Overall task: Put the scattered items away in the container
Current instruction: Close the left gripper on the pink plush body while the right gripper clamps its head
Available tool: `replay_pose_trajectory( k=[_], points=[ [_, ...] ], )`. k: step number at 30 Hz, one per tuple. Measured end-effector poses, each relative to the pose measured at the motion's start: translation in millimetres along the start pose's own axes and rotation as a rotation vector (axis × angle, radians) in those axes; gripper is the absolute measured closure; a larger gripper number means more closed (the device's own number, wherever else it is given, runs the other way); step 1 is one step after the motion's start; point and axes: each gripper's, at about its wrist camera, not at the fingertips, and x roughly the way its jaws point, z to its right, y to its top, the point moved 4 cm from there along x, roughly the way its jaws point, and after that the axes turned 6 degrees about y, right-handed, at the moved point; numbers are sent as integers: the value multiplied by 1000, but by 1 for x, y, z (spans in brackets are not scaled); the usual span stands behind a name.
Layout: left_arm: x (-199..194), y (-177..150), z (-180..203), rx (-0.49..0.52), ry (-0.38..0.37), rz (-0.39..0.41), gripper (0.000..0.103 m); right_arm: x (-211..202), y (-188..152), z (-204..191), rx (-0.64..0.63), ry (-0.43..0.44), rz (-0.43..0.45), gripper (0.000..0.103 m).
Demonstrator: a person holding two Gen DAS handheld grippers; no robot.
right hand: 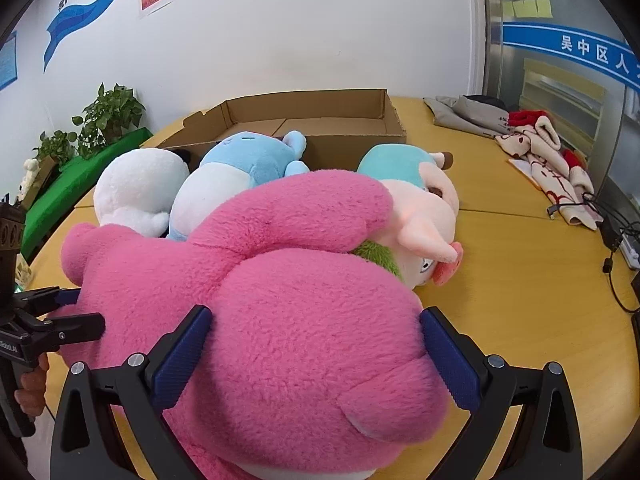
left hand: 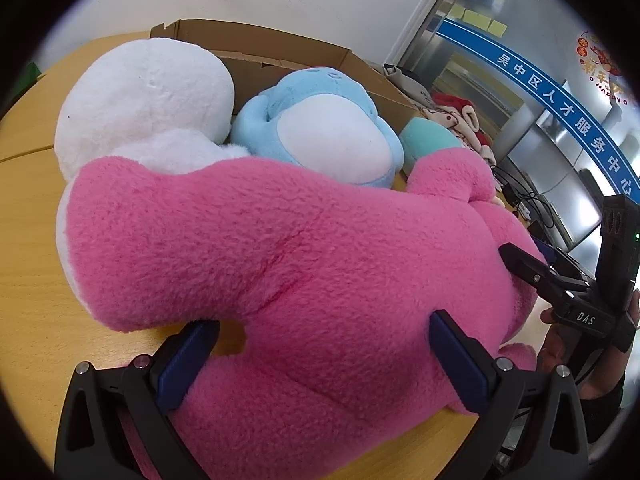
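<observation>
A big pink plush bear (left hand: pixel 280 264) lies on the wooden table (left hand: pixel 28 248) in front of a low cardboard box (left hand: pixel 256 46). My left gripper (left hand: pixel 324 344) has its jaws wide, one on each side of the bear's body, pads against the fur. My right gripper (right hand: pixel 316 344) straddles the bear's head (right hand: pixel 304 340) the same way. A white plush (right hand: pixel 136 192) and a light blue plush (right hand: pixel 240 168) lie against the box's near edge. A teal-capped cream plush (right hand: pixel 416 200) lies right of the bear.
Folded clothes and a red-and-cream knit (right hand: pixel 540 148) lie at the table's far right. Cables and a power strip (right hand: pixel 616 236) sit at the right edge. Potted plants (right hand: pixel 108 116) stand left of the table. A wall stands behind the box.
</observation>
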Motion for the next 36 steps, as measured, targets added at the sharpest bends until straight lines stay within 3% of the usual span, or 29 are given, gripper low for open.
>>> replay_pose_trajectory(
  k=[10,23,36],
  points=[
    [0,2,0,18,-8,-19,0,-12,-7,15,19,31,-20,0],
    [8,0,-2,-4,-53,-40,0,5,-13,21,71,78,-53,0],
    [12,1,-2,11,-79,-40,0,11,-12,17,59,67,-67,0]
  ],
)
